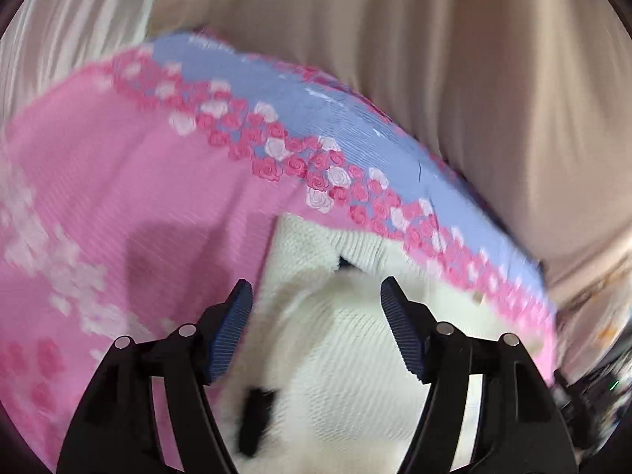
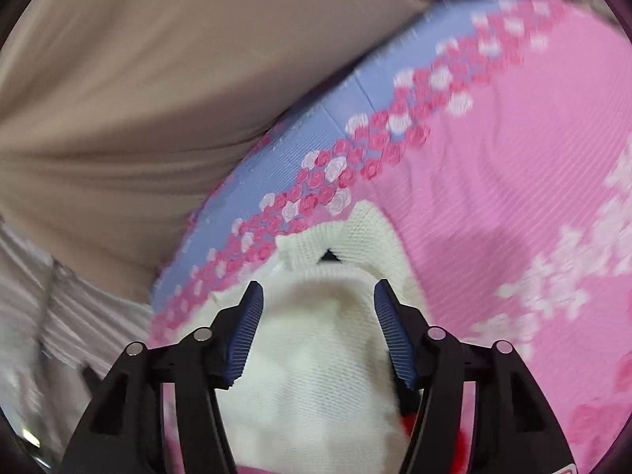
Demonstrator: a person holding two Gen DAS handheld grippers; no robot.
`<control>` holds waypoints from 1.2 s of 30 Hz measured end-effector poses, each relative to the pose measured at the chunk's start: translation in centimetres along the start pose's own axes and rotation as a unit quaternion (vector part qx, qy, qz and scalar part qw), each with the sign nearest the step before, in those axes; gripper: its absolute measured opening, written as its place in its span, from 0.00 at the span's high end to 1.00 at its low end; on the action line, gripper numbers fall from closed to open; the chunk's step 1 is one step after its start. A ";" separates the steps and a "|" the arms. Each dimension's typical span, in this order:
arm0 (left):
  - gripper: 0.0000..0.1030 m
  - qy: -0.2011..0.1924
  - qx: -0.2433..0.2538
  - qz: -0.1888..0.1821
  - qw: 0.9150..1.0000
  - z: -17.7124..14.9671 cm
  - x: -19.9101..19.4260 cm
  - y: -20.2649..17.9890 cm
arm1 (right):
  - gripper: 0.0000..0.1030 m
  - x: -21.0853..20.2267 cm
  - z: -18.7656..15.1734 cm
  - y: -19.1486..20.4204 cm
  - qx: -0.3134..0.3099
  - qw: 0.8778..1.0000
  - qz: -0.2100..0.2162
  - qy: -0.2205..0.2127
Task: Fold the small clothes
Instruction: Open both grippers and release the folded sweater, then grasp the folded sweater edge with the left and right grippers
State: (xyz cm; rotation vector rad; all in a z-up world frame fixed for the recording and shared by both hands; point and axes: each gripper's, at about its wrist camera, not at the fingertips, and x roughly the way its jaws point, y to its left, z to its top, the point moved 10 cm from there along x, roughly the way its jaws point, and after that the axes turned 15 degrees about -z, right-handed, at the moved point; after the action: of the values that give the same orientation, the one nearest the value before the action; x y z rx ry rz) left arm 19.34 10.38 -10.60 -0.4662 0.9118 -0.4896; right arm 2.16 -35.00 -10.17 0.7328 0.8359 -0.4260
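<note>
Left wrist view: the left claw (image 1: 316, 298) spreads wide above a white knit garment (image 1: 335, 355) on a pink flowered mat (image 1: 118, 181). Right claw (image 2: 318, 302) also gapes over it, perhaps touching; blur hides any label. Beige cloth (image 2: 138, 79) lies beyond.

No words, numbers or brand marks can be read anywhere — the pink bedspread (image 1: 118, 181) carries only printed roses, and the white knitted garment (image 2: 316, 363) shows only blurred black and red patches.
</note>
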 end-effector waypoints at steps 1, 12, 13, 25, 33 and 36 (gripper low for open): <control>0.37 0.007 0.019 0.008 1.000 -0.4 0.0 -0.1 | 0.43 -0.3 -0.7 0.0 -0.033 0.999 -0.026 -0.011; 0.89 0.095 -0.007 0.033 0.995 -0.8 8.5 0.5 | 0.36 8.1 -0.5 1.4 -0.151 0.974 -0.165 0.021; 0.93 0.108 -0.016 0.033 0.993 -0.7 8.8 0.6 | 0.54 8.9 -0.5 1.2 -0.147 0.973 -0.176 0.030; 0.94 0.097 -0.018 0.049 0.994 3.3 7.9 2.0 | 0.94 6.9 3.7 -1.9 -0.040 0.993 -0.101 0.051; 0.93 0.120 -0.029 0.060 0.991 3.2 10.8 3.1 | 0.94 9.5 4.4 -2.7 -0.021 0.991 -0.117 0.067; 0.82 0.111 -0.024 0.048 0.992 3.4 10.7 2.2 | 0.86 10.7 3.5 -2.4 -0.024 0.988 -0.128 0.084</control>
State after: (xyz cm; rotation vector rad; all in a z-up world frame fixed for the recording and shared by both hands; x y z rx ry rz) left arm 28.15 6.46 -16.75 -0.4136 1.1560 -0.4373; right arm 9.10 -39.83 -18.05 0.6251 1.1008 -0.5767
